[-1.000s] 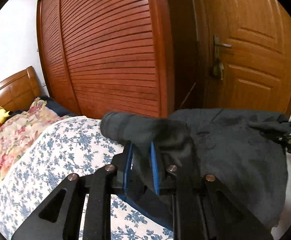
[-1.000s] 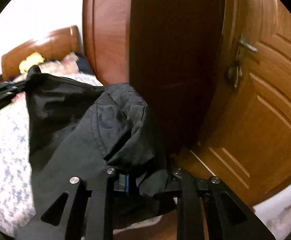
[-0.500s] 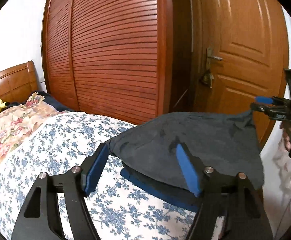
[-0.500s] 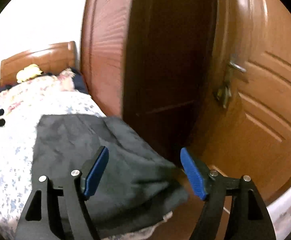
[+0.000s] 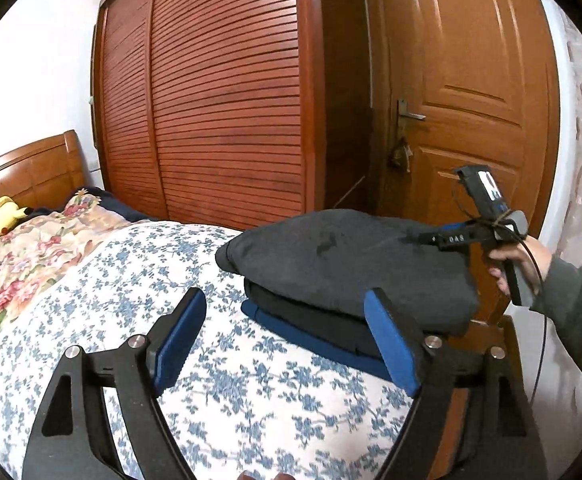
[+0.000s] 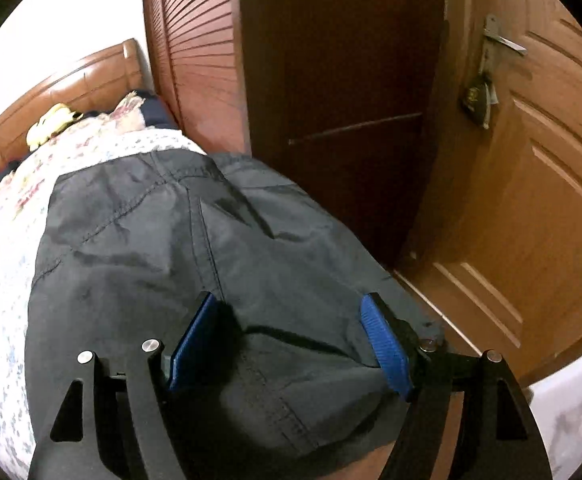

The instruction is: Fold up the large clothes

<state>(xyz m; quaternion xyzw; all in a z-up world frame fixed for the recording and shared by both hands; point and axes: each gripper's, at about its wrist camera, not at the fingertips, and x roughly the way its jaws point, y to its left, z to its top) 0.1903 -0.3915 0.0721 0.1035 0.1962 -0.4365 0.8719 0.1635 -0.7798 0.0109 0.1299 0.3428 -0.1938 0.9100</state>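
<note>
Left wrist view: our left gripper [image 5: 281, 336] has let go. A second ago its pads pinched the dark cloth; now the jaws stand wide and are opening further, nothing between them but floral bedsheet [image 5: 103, 280]. The folded dark garment [image 5: 343, 264] lies ahead and to the right of the jaws, atop a blue folded piece [image 5: 319, 340] at the bed corner, partly behind the right pad. Farther right, the person's hand [image 5: 519, 258] holds the right gripper over the stack's far edge.

Right wrist view: right gripper [image 6: 291, 340] was clamped on bunched fabric a second ago; now its jaws are spread wide just over the garment [image 6: 163, 248], cloth under and between the pads [image 6: 385, 346], no pinch visible. Whether the tips touch the fabric, we can't tell.

Our read: both releases mean this fold is placed. The stack looks flat and square enough; the next garment or a quick smoothing likely follows.
</note>
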